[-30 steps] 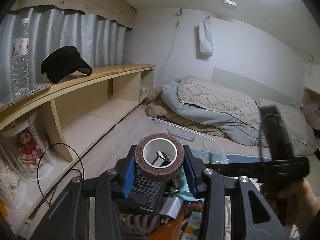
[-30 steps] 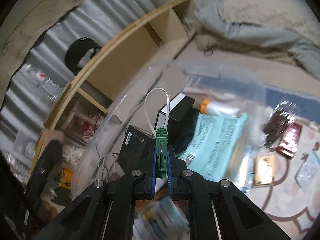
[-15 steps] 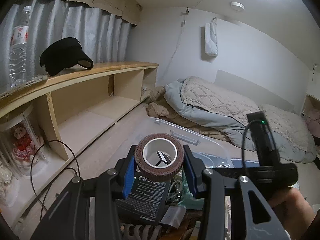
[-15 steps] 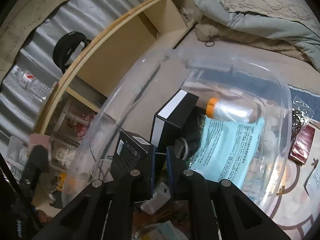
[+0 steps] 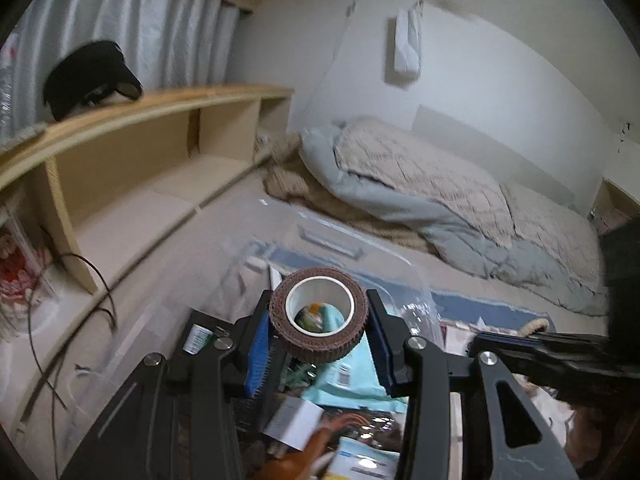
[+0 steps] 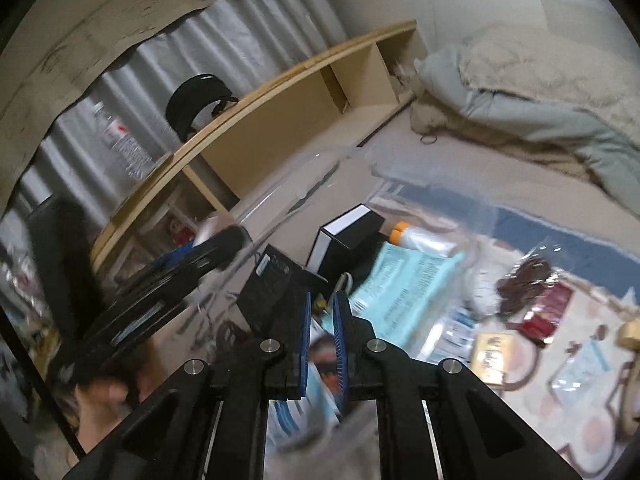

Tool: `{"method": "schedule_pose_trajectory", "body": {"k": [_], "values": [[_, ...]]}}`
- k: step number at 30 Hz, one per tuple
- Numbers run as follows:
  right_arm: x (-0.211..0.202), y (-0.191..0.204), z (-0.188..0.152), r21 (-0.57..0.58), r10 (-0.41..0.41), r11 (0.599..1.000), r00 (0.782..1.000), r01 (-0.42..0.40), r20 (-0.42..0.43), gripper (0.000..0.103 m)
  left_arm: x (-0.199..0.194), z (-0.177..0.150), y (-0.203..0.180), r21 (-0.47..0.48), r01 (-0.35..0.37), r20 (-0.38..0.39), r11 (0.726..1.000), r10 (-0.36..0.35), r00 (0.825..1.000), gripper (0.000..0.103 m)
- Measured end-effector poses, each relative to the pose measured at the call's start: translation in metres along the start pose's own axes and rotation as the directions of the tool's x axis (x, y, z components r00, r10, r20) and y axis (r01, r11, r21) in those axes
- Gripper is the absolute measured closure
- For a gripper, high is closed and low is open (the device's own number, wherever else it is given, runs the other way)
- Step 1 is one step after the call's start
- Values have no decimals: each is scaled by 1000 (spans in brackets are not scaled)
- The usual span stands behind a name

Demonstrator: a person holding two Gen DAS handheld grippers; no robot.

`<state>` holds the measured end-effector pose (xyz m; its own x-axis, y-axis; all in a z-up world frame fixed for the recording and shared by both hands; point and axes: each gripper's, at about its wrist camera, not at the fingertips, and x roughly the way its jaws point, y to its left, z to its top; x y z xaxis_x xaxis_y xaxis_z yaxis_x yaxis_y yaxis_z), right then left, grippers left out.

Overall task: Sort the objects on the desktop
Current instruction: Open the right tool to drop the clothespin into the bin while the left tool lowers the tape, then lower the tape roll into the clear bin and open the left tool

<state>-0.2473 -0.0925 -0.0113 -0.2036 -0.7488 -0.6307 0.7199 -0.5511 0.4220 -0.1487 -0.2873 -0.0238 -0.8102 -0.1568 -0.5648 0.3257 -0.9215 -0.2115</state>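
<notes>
Your left gripper (image 5: pixel 320 330) holds a brown roll of tape with a white core (image 5: pixel 319 314): the roll sits squarely between the two blue pads, one pad pressing each side, its open core facing the camera. Roll and jaws hang above the clear plastic storage bin (image 5: pixel 340 242), over a pale teal printed packet (image 5: pixel 352 376) inside it. Your right gripper (image 6: pixel 321 312) has its jaws drawn almost together, a narrow gap remaining and nothing between the pads. It too is above the bin, near a black box with a white edge (image 6: pixel 348 236) and an orange-capped bottle (image 6: pixel 424 236).
</notes>
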Motion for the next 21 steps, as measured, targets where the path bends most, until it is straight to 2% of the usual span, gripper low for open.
{"method": "schedule_pose_trajectory", "body": {"k": [4, 12, 16, 18, 21], "values": [[-23, -4, -11, -33, -19, 999, 1000, 20, 11, 92, 19, 5, -10, -19, 26, -86, 999, -27, 996, 60], [-55, -31, -38, -16, -5, 1000, 999, 5, 43, 92, 45, 35, -24, -53, 39, -139, 998, -46, 989, 60], [-56, -47, -41, 20, 1, 1000, 1000, -1, 30, 92, 76, 36, -18, -139, 30, -220, 990, -61, 974, 60], [-56, -52, -42, 26, 4, 1000, 1000, -4, 28, 92, 93, 33, -12, -205, 35, -260, 978, -89, 961, 60], [-58, -59, -44, 28, 12, 1000, 1000, -13, 27, 92, 110, 31, -2, -275, 9, -297, 962, -93, 950, 60]]}}
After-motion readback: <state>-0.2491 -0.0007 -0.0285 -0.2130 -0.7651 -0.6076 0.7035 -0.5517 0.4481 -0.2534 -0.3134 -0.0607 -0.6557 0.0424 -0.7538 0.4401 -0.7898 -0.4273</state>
